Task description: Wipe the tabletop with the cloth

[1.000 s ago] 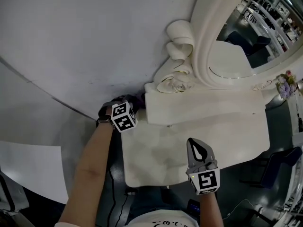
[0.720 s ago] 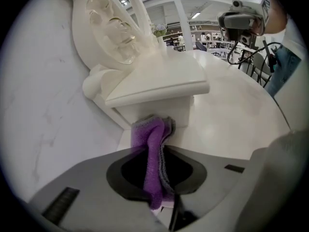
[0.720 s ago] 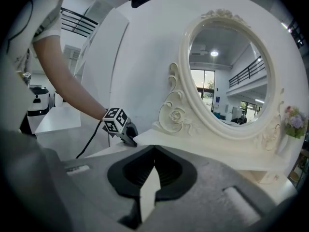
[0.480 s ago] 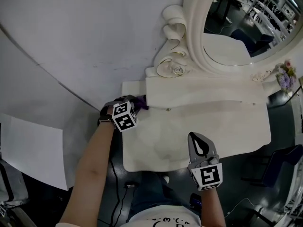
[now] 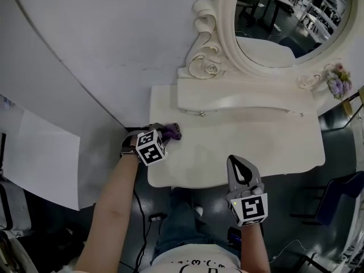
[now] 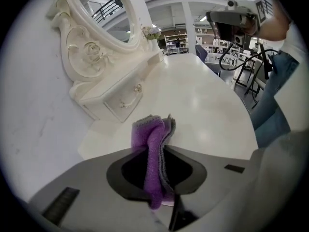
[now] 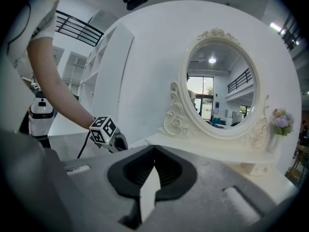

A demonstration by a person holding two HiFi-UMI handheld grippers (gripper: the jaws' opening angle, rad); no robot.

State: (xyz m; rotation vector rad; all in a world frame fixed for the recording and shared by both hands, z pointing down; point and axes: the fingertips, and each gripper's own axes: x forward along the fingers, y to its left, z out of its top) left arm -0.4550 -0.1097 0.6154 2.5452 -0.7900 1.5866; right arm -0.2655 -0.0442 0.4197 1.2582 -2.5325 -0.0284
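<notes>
Left gripper view shows us the left tool [image 6: 155, 151] clamped on the purple cloth [image 6: 153, 129], at an edge of the counter [image 6: 203, 95], lower centre of frame. We judge it soft, light and limp, best held by its bunched fold; the right tool [image 7: 153, 151] is closed, empty.

Purple cloth [image 6: 153, 144] — bunched, at tabletop [image 6: 203, 95] edge

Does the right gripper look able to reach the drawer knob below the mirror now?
Probably yes: only bare tabletop lies between the right gripper and the drawer knob, and its shut jaws hold nothing.
</notes>
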